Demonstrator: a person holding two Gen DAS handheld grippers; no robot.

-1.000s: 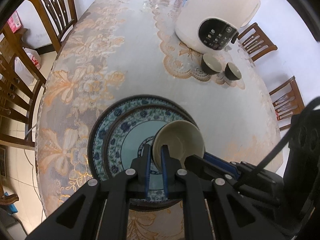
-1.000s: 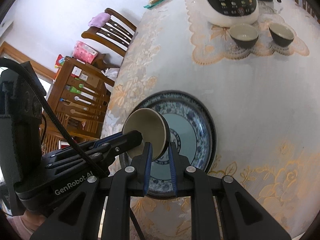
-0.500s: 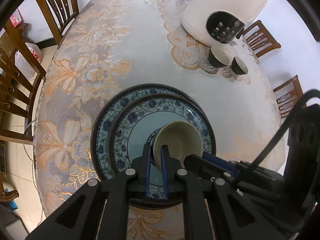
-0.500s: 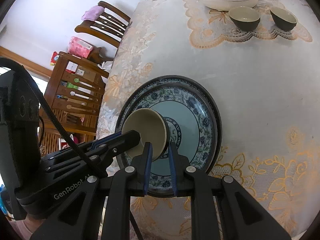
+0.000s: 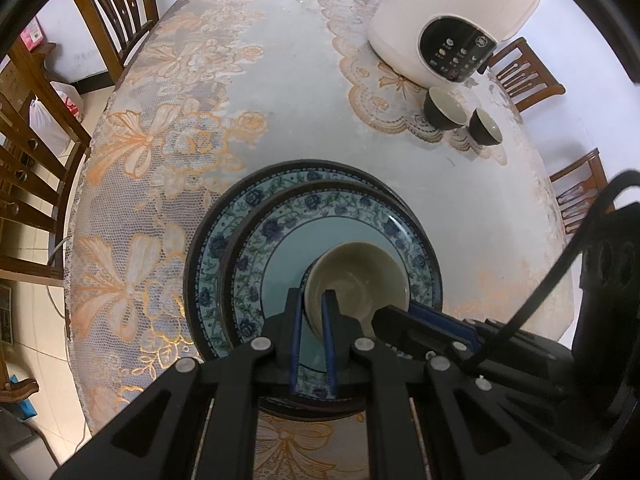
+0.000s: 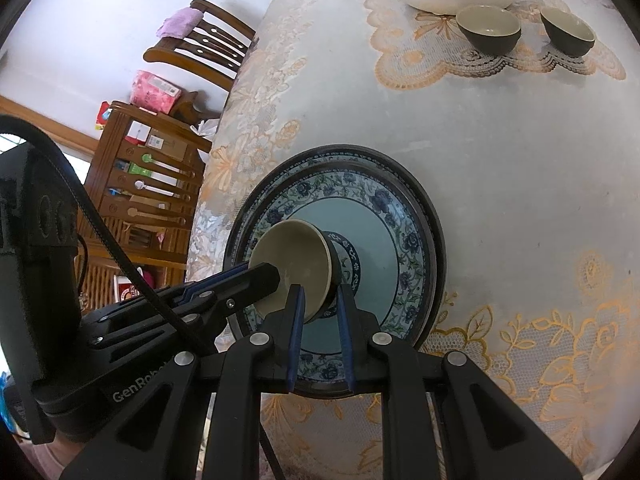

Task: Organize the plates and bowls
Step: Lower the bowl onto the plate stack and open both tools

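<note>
The bowl [image 5: 358, 276] is now lower, over the middle of the top plate [image 5: 280, 240], nearer than a second ago. The left gripper [image 5: 312, 308] is pinched tight on its rim. The right gripper [image 6: 320, 304] grips the other side, its jaws only slightly apart.
</note>
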